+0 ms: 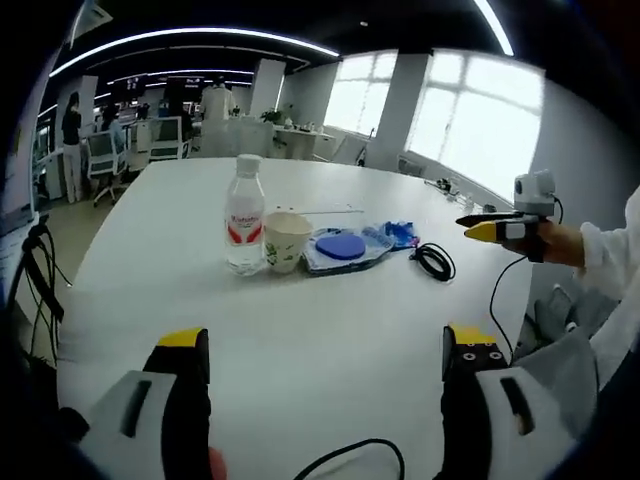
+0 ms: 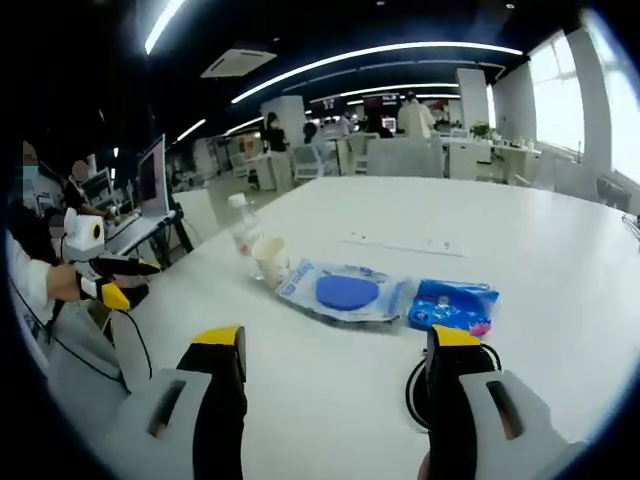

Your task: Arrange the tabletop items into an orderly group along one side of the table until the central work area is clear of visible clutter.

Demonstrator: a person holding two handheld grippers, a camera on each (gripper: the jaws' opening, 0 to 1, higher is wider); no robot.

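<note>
1. Nearest, both tongs, left (image 1: 325,355) & right (image 2: 335,350), are spread, gripping nothing.
2. Coiled cable (image 2: 412,392) by right tongs: limp; pinch the bundle.
3. Mid-counter (image 1: 300,340): packets (image 2: 345,292), floppy; paper cup (image 1: 285,240), crushable; bottle (image 1: 244,215), slippery, take at waist.

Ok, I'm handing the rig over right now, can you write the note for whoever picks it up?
Left gripper: open, holding nothing, above the bare near part of the table.
Right gripper: open, holding nothing, just short of the coiled black cable.
Things: water bottle and paper cup stand side by side; next to them lie a clear packet with a blue disc, then a blue packet, then the cable. A thin white strip lies apart, farther back.
Done: most items sit in a loose row.
Left: bring the strip and cable in, and tidy the row toward one side.
</note>
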